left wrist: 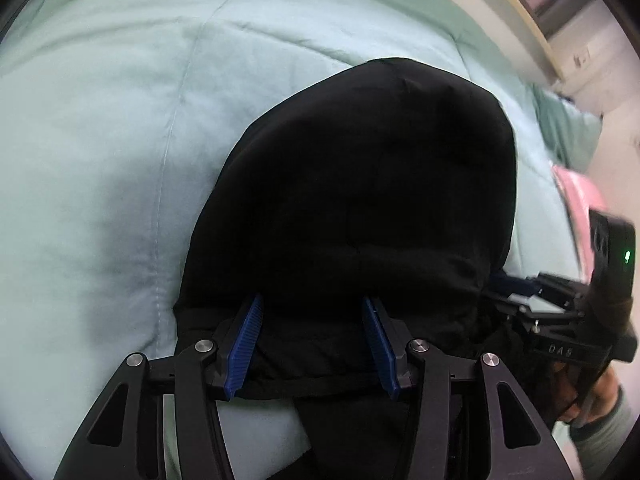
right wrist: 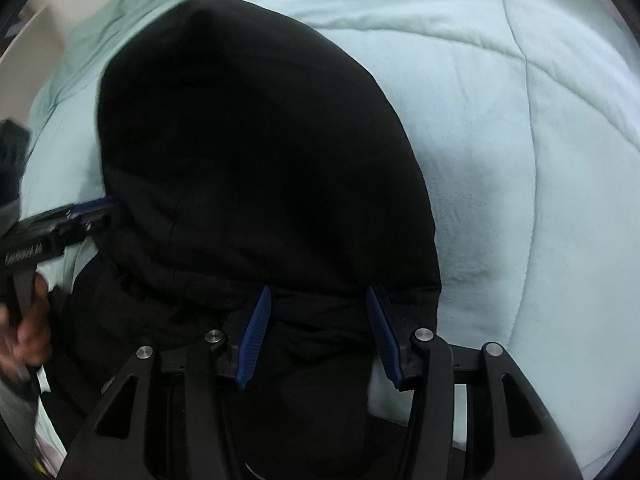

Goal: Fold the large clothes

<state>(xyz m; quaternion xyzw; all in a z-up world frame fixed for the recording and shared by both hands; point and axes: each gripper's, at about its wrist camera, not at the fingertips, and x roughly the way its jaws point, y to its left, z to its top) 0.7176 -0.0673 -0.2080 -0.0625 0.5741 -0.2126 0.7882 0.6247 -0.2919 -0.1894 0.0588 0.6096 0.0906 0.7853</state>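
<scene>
Left tool [left wrist: 312, 344], right tool [right wrist: 318, 336]: jaws apart over near hem, not clamped. Black garment [left wrist: 360, 184] on quilted bed [left wrist: 100, 140] toward 12 o'clock: soft, limp, bulky; pinch hem corners.

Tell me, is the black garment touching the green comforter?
Touching. In the left wrist view the black garment lies flat on the green comforter, with its edge pressed down into the quilted surface and no gap showing. The right wrist view shows the same.

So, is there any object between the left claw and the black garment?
Nothing visible. The left claw hangs directly over the black garment on the pale green quilt, the cloth's near edge between its open jaws.
</scene>
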